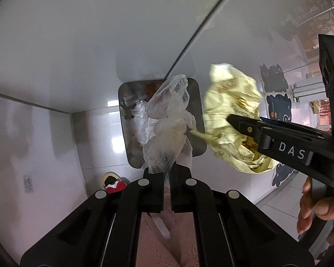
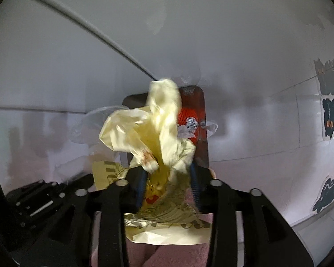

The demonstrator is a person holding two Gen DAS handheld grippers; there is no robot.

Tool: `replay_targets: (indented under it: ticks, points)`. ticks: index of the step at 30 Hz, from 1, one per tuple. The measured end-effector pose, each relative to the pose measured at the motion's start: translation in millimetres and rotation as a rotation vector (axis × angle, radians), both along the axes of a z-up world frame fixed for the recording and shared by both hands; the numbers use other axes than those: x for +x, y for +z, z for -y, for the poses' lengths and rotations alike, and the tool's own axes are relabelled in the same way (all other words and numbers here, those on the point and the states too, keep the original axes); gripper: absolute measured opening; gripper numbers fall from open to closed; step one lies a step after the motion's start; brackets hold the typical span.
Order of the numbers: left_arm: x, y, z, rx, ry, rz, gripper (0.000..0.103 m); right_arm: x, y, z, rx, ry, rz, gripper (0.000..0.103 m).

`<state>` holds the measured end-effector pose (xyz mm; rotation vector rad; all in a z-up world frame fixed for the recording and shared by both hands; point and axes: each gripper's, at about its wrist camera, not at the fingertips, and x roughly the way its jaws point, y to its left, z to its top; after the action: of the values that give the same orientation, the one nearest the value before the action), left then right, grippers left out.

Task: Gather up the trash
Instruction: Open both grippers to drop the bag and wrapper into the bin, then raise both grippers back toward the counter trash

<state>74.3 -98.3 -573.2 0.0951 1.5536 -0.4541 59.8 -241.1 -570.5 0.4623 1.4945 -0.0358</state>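
Note:
My left gripper (image 1: 166, 173) is shut on a crumpled clear plastic bag (image 1: 169, 120) and holds it above an open dark trash bin (image 1: 196, 93) on the floor. The bin holds white and clear trash. My right gripper (image 2: 167, 173) is shut on a crumpled pale yellow paper wrapper (image 2: 153, 129) and holds it just over the same bin (image 2: 201, 146), where something red shows. In the left wrist view the right gripper (image 1: 231, 120) comes in from the right with the yellow wrapper (image 1: 231, 102) beside the bin.
White glossy walls (image 1: 78, 44) meet in a corner behind the bin. Dark cat stickers (image 1: 278, 109) are on the right wall. A red and yellow object (image 1: 113, 183) lies on the white tile floor near the bin. Pink fuzzy fabric (image 1: 167, 244) is below the grippers.

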Motion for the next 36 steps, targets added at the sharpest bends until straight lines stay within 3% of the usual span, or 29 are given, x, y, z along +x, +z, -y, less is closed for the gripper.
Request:
replay_targets:
  ticks: [5, 13, 17, 19, 21, 27, 36]
  points:
    - [6, 1, -1, -0.004, 0.009, -0.009, 0.010, 6, 5, 8, 0.023, -0.029, -0.002, 0.056]
    - [7, 6, -1, 0.000, 0.023, -0.002, 0.049, 9, 15, 12, -0.008, -0.045, 0.014, 0.073]
    - [6, 17, -3, 0.014, 0.022, 0.022, 0.069, 7, 27, 12, -0.034, -0.045, 0.016, 0.092]
    - [5, 25, -7, 0.023, 0.022, 0.037, 0.082, 5, 38, 12, -0.049, -0.037, 0.030, 0.095]
    - [4, 38, -11, 0.034, 0.014, 0.053, 0.086, 3, 46, 16, -0.024, -0.033, 0.032, 0.100]
    - [4, 77, -30, 0.025, 0.032, 0.074, 0.090, -3, 87, 24, 0.057, -0.071, 0.066, 0.100]
    - [-3, 166, -47, -0.025, 0.081, 0.163, 0.090, -26, 186, 26, -0.043, -0.019, 0.211, 0.100]
